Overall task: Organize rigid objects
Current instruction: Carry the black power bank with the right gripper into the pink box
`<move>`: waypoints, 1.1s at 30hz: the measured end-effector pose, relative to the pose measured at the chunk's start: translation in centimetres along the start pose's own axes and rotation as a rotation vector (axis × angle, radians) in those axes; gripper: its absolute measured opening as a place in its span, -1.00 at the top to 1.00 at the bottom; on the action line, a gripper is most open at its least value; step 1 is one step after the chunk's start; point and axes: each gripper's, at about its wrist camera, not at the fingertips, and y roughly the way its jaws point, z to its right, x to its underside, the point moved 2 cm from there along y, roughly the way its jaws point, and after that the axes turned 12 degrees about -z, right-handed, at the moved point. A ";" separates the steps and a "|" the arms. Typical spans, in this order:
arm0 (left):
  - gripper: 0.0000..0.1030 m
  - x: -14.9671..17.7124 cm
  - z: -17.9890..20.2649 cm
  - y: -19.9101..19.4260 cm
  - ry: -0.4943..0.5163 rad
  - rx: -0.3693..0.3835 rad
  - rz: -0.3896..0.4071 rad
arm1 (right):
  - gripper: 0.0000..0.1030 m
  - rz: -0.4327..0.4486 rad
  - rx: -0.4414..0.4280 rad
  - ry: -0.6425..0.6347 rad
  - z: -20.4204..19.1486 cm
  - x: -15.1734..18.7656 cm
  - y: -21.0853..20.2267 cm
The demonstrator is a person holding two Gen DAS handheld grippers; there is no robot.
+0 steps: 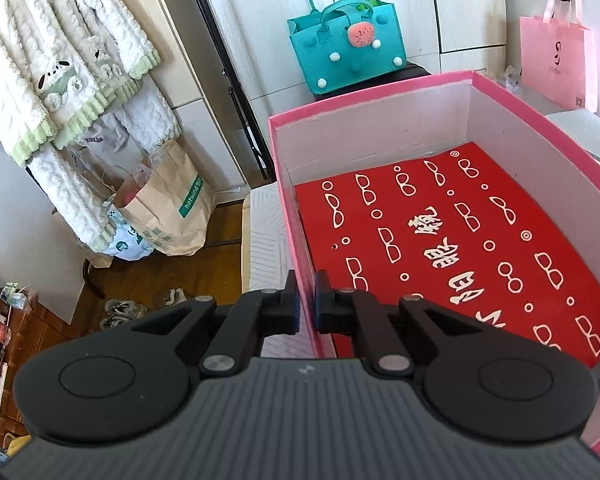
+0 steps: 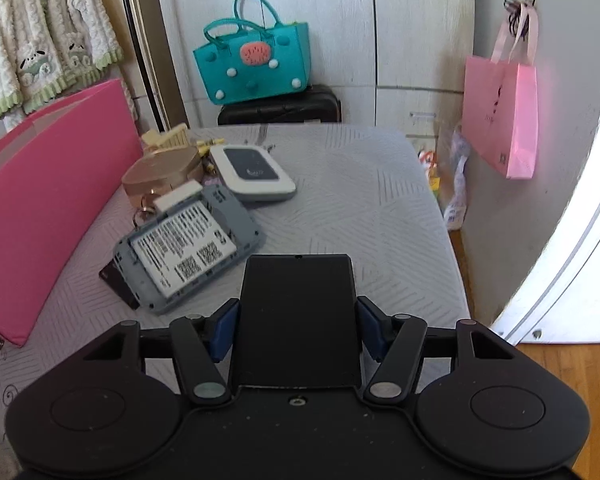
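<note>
The left gripper (image 1: 306,300) pinches the pink box's (image 1: 288,184) left wall. The right gripper (image 2: 298,328) clamps a flat black rectangular device (image 2: 298,316), right of the box (image 2: 52,184), over the grey mattress (image 2: 360,200).

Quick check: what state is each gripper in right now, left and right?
Left gripper: shut on the pink box's wall.
Right gripper: shut on a flat black device.

White wardrobe doors (image 2: 340,40) back a wooden floor (image 1: 168,264) in bright daylight.
</note>
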 end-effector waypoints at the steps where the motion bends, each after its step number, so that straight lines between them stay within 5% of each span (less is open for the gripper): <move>1: 0.88 -0.1 0.1 -0.1 -0.001 -0.004 0.004 | -0.29 0.003 0.012 -0.002 0.0 0.1 0.2; 9: 0.88 -0.2 0.5 -0.5 -0.006 -0.043 0.060 | -0.29 0.035 0.084 -0.073 -1.1 0.3 -0.1; 14: 0.89 -0.1 0.5 -0.9 -0.006 -0.055 0.087 | -0.29 0.091 0.056 -0.096 -1.5 -0.4 -2.5; 24: 0.90 0.4 0.1 -0.9 -0.039 -0.031 0.119 | -0.29 0.198 -0.229 -0.361 -10.3 -6.5 -8.5; 33: 0.90 0.7 -0.4 -0.9 -0.062 0.005 0.142 | -0.29 0.043 -0.378 -0.706 -22.3 -13.5 -5.6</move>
